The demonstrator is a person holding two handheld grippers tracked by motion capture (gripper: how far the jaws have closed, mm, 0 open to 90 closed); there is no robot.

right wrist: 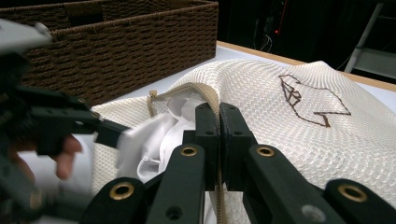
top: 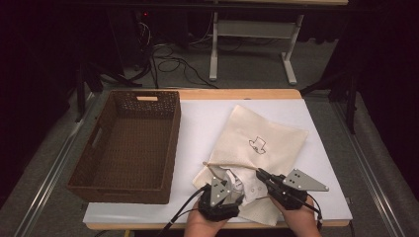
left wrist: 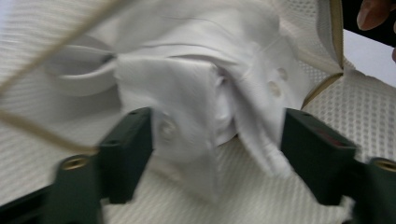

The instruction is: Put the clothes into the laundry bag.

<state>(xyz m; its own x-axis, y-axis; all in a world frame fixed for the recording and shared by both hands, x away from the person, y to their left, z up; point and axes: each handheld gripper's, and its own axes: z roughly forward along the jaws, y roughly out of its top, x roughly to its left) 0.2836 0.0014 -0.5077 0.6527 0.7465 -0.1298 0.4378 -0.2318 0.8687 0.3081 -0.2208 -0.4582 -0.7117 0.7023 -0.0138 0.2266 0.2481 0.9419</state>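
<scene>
Loading the white garment into the mesh bag

Keep your right claw [right wrist: 219, 140] clenched on the zipper edge of the mesh bag [top: 267, 136], holding its mouth up, lower centre of the high view. Your left claw [left wrist: 215, 149] stands released, jaws either side of the white garment [left wrist: 196, 79] at the bag mouth; re-grip deeper folds and push inward, clear of the zipper. The wicker basket [top: 131, 143] sits left on the worktop [top: 197, 118].

Both hands enter from the near table edge. Left gripper [top: 221, 189] points forward, its jaws standing apart with white fabric [left wrist: 196, 93] between them. Right gripper [top: 269, 178] angles forward and leftward, jaws clamped together on the bag's zipper edge [right wrist: 212, 100].
</scene>
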